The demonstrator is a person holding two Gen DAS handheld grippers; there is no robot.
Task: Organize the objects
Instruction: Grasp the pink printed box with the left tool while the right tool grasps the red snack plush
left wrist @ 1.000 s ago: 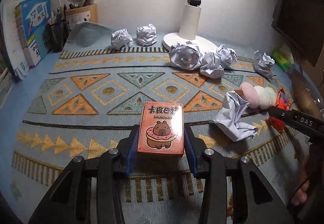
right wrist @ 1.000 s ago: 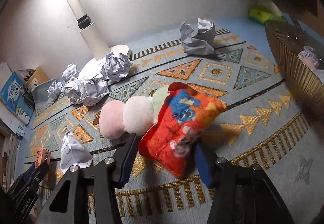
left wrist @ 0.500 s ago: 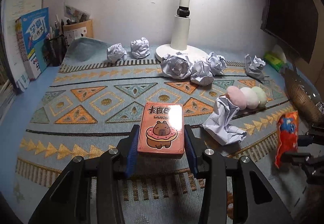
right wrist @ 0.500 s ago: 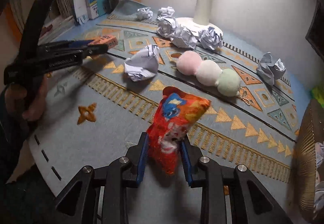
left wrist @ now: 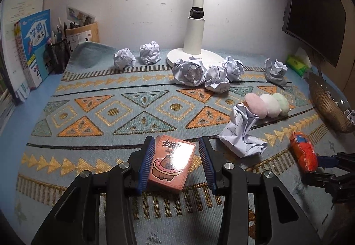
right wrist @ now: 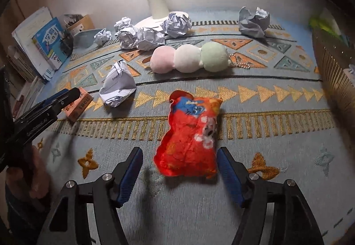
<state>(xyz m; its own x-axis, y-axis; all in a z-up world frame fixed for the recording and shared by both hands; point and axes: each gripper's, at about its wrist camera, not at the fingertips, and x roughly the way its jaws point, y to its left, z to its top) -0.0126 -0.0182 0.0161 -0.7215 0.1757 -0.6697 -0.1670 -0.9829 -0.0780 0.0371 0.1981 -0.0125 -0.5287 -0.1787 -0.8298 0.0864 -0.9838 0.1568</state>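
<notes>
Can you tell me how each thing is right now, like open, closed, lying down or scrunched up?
Left tongs: open, around the box.
Pink card box: closed, tilted between the fingers.
Right tongs: open.
Red snack bag: lying flat on the mat, released.
Paper balls: crumpled, scattered.
Three-ball plush: lying on its side.
Lamp: upright, seems lit.

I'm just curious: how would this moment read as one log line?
left gripper: open around pink card box | right gripper: open, red snack bag on mat

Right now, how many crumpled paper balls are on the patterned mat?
7: two left of the lamp base, three before it, one far right, one near the plush dango. The basket may hide others.
</notes>
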